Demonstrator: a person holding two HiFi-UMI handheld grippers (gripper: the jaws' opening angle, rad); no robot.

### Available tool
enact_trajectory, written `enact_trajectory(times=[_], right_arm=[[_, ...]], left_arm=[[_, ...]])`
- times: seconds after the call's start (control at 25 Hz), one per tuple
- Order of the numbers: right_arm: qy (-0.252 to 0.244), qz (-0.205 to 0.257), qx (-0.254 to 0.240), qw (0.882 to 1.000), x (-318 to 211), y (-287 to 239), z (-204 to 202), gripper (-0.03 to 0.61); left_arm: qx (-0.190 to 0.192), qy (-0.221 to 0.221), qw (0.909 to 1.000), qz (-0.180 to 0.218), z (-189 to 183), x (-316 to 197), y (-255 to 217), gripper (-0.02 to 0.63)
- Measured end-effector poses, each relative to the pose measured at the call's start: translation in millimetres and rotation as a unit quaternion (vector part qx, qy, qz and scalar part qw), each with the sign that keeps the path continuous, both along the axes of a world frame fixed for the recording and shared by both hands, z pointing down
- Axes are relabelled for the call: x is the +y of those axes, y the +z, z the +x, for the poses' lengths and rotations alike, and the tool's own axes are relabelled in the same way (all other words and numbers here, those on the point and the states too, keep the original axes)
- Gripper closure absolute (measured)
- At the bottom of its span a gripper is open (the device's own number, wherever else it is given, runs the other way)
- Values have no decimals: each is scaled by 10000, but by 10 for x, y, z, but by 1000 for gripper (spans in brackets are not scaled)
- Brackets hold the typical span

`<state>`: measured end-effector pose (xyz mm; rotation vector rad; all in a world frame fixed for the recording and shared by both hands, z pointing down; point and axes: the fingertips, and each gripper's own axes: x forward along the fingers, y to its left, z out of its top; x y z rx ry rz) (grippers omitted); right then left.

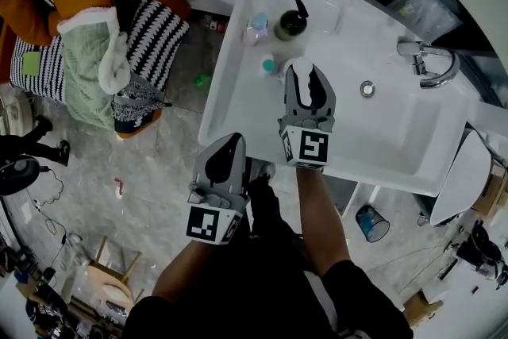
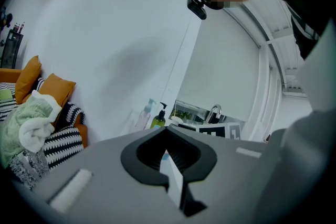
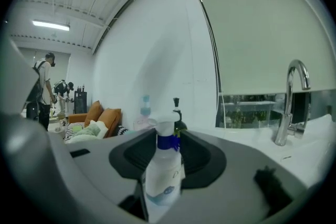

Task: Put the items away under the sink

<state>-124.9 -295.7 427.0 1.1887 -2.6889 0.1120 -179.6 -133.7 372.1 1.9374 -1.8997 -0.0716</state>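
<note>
Fingers (image 3: 210, 160) of the right gripper (image 1: 305, 77) are clamped on a white spray bottle (image 3: 164, 176) with a blue collar. The bottle stands upright on the white table (image 1: 238, 103) beside the sink basin (image 1: 397, 123). The left gripper (image 1: 232, 137) hangs lower, off the table's front edge, with its fingertips together. A white sliver shows in the gap behind the tips, and what it is cannot be told.

Behind the held bottle stand a dark pump bottle (image 1: 291, 24) of olive-green liquid and a pinkish bottle (image 1: 255, 28) with a pale blue cap. A small teal-topped container (image 1: 268, 65) sits just left of the right gripper.

From the head view alone come the basin's drain (image 1: 367, 89) and, below the table's front edge, a teal bin (image 1: 371, 222) on the grey floor. The right gripper view adds people (image 3: 44, 86) standing far off at the left, a drawn window blind (image 3: 262, 34) and the chrome faucet (image 3: 291, 97) in profile. In the left gripper view the pump bottle and pale-capped bottle appear over its fingers. A sofa (image 2: 31, 107) heaped with orange cushions and striped pillows sits at the left edge.
</note>
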Motion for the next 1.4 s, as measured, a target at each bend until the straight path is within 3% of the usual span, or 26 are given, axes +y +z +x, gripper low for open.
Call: enact_trajectory(times=[1.4], right_arm=[[10,218,214,9995,60,-87,134,437]], left_arm=[[-24,55,10000,20,69,53,-35,609]])
